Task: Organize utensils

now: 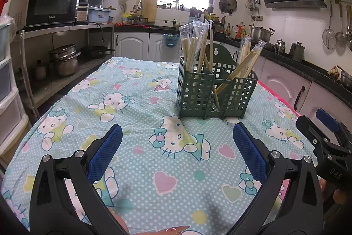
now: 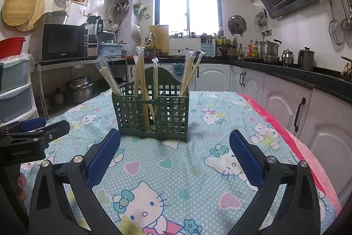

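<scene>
A green lattice utensil holder (image 1: 214, 91) (image 2: 151, 112) stands upright on the table, with wrapped chopstick pairs (image 1: 194, 47) (image 2: 140, 72) sticking up from its compartments. My left gripper (image 1: 177, 131) hovers open over the cloth in front of the holder, nothing between its blue pads. My right gripper (image 2: 175, 138) is also open and empty, just short of the holder's front. In the left wrist view the right gripper (image 1: 316, 122) shows at the right edge; in the right wrist view the left gripper (image 2: 44, 127) shows at the left edge.
The table wears a blue cartoon-cat cloth (image 1: 136, 124) (image 2: 198, 169) over a pink layer (image 2: 308, 151). Kitchen counters (image 2: 286, 74), white cabinets, a microwave (image 1: 50, 1), stacked pots (image 1: 65, 58) and plastic drawers (image 2: 13, 94) ring the table.
</scene>
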The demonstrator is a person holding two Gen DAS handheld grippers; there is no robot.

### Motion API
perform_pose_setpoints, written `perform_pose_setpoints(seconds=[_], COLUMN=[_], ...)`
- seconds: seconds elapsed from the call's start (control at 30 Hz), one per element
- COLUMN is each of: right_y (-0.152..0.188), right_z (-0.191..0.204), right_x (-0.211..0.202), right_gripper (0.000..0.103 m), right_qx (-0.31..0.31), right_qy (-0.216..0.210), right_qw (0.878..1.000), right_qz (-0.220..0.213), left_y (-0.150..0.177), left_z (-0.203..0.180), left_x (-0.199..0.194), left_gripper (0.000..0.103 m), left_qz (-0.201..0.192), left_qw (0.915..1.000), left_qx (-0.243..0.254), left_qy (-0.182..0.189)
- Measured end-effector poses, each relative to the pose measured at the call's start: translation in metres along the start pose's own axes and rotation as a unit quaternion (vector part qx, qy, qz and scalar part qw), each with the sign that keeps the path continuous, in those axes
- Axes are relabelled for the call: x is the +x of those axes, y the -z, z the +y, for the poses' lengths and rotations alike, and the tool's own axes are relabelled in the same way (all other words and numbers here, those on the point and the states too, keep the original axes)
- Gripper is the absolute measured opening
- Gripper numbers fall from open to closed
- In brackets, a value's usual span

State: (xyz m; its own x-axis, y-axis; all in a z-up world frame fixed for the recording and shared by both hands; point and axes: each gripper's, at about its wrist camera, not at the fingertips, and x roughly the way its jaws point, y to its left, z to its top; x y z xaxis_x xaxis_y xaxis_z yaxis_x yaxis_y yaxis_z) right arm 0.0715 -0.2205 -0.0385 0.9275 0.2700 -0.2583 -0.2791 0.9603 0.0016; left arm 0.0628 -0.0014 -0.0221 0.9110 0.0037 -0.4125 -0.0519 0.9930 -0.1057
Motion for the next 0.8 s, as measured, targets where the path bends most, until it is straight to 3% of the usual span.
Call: perform_pose_setpoints(seconds=[0.8], right_y=[0.0001], right_z=[0.0007], right_x=[0.0006], right_gripper=[0.097], right_qx=[0.001], right_qy=[0.0], right_qw=[1.0], right_qz=[0.001], left_y=[-0.0025], left_z=[-0.0005], left_x=[-0.0021], left_gripper=[0.093], left_qz=[-0.003], left_qw=[1.0], left_qx=[0.001], left_qy=[0.0])
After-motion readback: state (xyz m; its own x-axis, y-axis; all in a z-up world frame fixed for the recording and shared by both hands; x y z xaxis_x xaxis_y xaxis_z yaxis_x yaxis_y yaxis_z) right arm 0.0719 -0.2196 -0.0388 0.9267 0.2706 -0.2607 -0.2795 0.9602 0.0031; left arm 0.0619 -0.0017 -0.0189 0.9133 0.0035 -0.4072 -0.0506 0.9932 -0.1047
